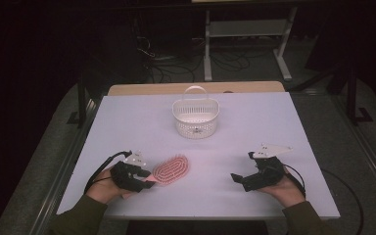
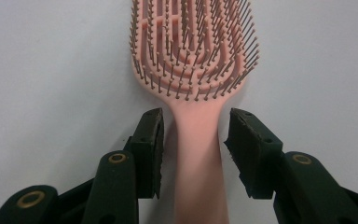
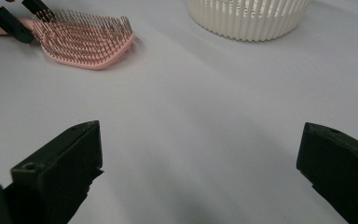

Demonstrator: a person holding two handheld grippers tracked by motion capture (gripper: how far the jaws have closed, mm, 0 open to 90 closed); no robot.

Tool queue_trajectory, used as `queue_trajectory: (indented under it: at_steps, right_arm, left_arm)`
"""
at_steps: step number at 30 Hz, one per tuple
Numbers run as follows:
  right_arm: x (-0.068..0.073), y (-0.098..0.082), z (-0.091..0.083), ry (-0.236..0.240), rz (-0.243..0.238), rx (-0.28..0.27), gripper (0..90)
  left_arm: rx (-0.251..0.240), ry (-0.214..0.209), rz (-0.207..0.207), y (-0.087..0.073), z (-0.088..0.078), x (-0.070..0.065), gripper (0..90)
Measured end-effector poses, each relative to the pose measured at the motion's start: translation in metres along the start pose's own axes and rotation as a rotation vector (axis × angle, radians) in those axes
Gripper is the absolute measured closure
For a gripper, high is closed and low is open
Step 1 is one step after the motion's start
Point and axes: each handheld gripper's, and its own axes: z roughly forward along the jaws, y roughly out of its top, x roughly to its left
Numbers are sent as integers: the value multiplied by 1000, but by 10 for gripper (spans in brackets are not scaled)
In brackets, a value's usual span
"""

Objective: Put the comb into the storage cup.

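A pink vented hairbrush (image 1: pixel 171 169) lies bristles up on the white table, left of the middle near the front edge. My left gripper (image 1: pixel 149 181) reaches along its handle from the left. In the left gripper view the brush (image 2: pixel 193 46) points away, and the gripper (image 2: pixel 195 123) has one black pad on each side of the handle, with a thin gap on both sides, so it is open. My right gripper (image 1: pixel 237 178) rests at the front right, jaws wide apart (image 3: pixel 200 135) over bare table. The right gripper view also catches the brush (image 3: pixel 86 39) at its upper left.
A white slatted basket (image 1: pixel 196 127) with an upright handle stands at the middle back of the table (image 1: pixel 274 127); its wall (image 3: pixel 249 18) also appears in the right gripper view. A wooden board edge runs behind the table. Cables and a white frame lie on the dark floor beyond.
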Motion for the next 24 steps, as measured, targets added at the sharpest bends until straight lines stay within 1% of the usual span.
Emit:
queue_trajectory:
  at_steps: [2, 9, 14, 18, 21, 24]
  right_arm:
    - [0, 0, 0, 0, 0, 1, 0]
    - [0, 0, 0, -1, -1, 1, 0]
    - [0, 0, 0, -1, 1, -1, 0]
    - [0, 0, 0, -1, 2, -2, 0]
    - [0, 0, 0, -1, 2, -1, 0]
    - [0, 0, 0, -2, 1, -1, 0]
  left_arm:
    - [1, 2, -3, 0, 1, -1, 572]
    - [20, 4, 11, 3, 4, -1, 591]
    - [32, 15, 13, 5, 8, -2, 599]
    - [42, 29, 15, 6, 8, -3, 621]
    - [49, 31, 8, 7, 9, -3, 630]
    - [66, 32, 3, 9, 10, -4, 632]
